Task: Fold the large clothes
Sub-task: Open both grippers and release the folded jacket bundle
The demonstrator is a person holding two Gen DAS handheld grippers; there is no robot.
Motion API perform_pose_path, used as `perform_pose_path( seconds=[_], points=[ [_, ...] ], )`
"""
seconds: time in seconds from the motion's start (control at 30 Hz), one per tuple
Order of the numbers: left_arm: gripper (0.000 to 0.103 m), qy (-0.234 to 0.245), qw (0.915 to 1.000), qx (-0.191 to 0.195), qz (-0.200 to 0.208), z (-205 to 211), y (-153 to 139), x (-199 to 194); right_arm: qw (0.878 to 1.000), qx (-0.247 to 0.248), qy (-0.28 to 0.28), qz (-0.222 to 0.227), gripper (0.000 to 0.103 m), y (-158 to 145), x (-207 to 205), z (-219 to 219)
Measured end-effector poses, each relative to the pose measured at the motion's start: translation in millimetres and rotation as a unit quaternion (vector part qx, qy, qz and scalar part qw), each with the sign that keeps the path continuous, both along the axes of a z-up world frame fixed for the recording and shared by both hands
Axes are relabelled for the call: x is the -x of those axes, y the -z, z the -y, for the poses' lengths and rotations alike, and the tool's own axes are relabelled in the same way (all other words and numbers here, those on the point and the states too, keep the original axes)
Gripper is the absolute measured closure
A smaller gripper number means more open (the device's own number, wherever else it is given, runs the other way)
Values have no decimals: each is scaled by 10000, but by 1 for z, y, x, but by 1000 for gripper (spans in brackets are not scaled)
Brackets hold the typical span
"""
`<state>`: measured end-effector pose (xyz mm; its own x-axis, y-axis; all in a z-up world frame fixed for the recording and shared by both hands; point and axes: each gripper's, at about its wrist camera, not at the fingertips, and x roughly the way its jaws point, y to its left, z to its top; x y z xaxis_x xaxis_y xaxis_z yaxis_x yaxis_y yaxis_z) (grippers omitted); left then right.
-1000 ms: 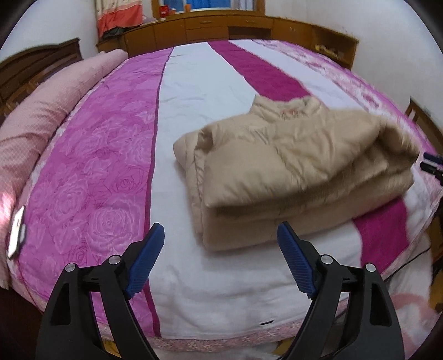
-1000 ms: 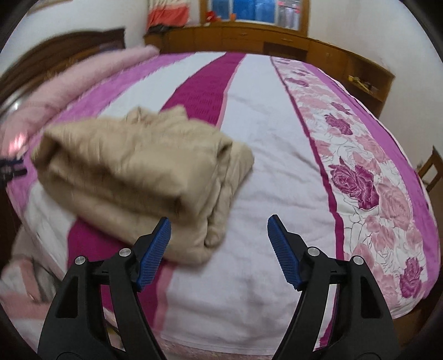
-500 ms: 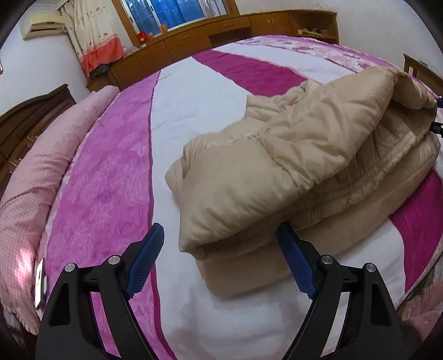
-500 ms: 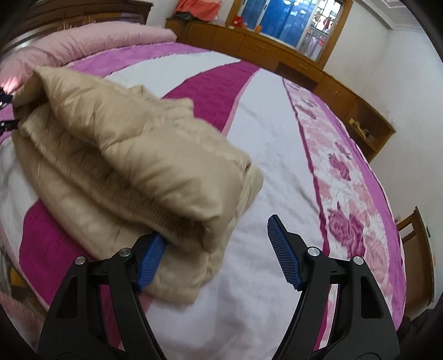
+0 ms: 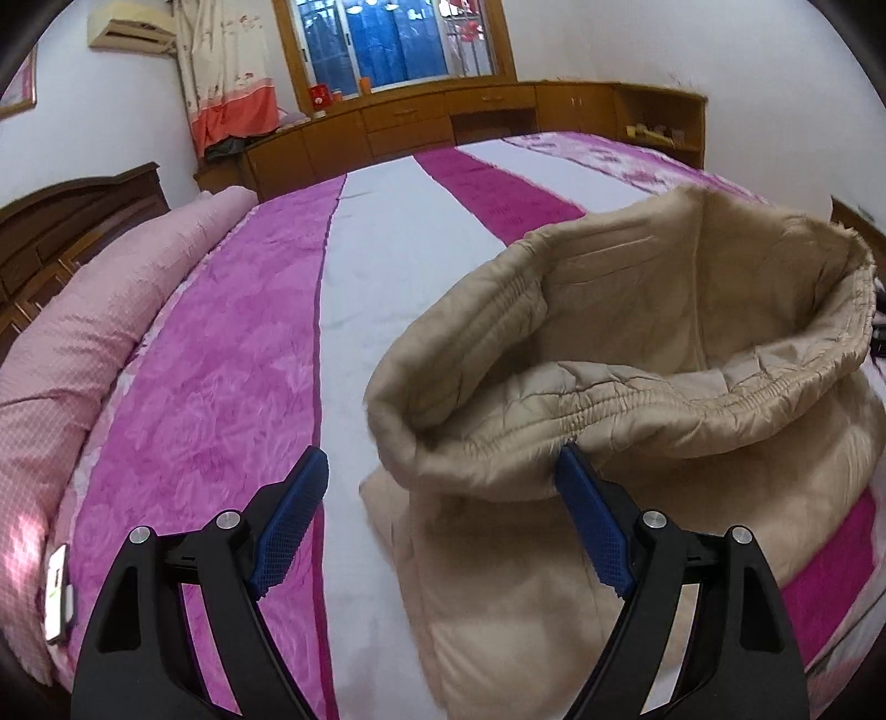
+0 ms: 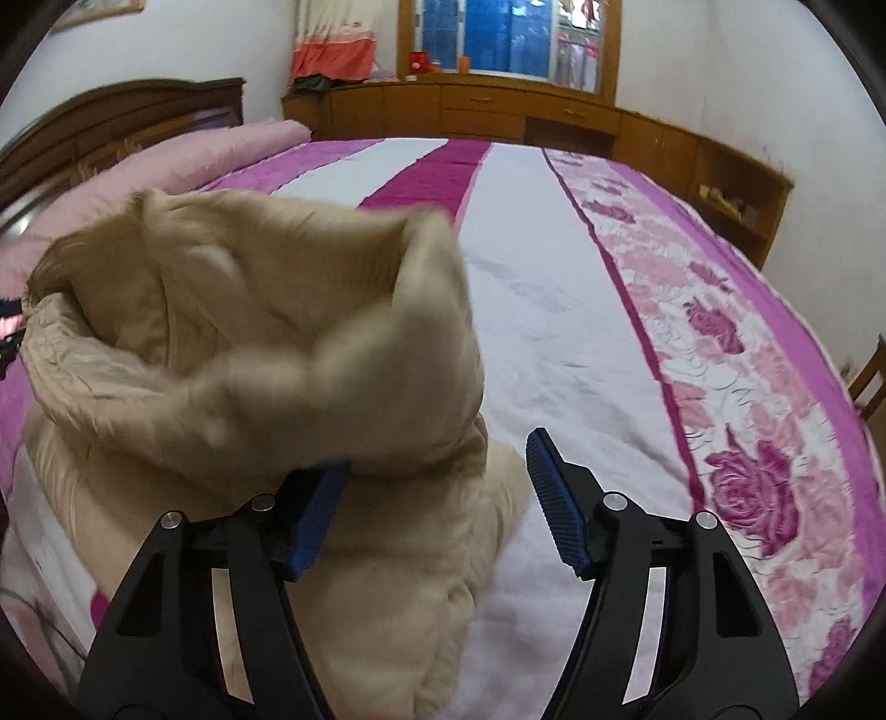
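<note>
Folded beige padded coat, top layer lifted

Left gripper spread wide, right gripper narrowing, both angled down.

Soft, even indoor light fills the room you work in; the window behind shows deep blue and adds little. Your fisheye lenses bow the bed and walls, with black vignette at every corner. The left wrist view is sharp throughout. In the right wrist view the beige jacket smears with motion blur. A pale patch glows on the pink quilt.
</note>
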<state>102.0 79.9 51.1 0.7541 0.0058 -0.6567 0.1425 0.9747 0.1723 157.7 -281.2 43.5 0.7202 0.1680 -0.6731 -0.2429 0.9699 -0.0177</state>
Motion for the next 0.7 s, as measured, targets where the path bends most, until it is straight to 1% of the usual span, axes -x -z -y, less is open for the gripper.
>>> perform_pose_path(
  seconds=[0.1, 0.13, 0.23, 0.27, 0.37, 0.53, 0.6, 0.7],
  points=[
    [22, -105, 9997, 233, -13, -6, 1, -19, 9996, -146, 141, -173, 42, 6, -13, -3],
    [22, -161, 9993, 342, -25, -8, 3, -25, 9991, -211, 224, -292, 44, 10, -21, -3],
    [22, -476, 9965, 677, -79, -17, 11, -46, 9969, -398, 420, -526, 47, 20, -35, -2],
    [22, -537, 9959, 712, -121, -17, 14, -51, 9959, -421, 510, -611, 47, 24, -40, -2],
    [22, -648, 9945, 764, -311, -18, 30, -66, 9937, -504, 652, -755, 47, 32, -48, -2],
    [22, -800, 9931, 557, -655, -16, 60, -82, 9912, -595, 765, -904, 47, 39, -55, 2],
    [21, -950, 9908, 593, -764, -23, 67, -88, 9891, -683, 870, -975, 47, 43, -60, 7],
    [21, -1227, 9870, 676, -793, -33, 72, -92, 9851, -825, 1136, -996, 47, 46, -64, 14]
  ],
)
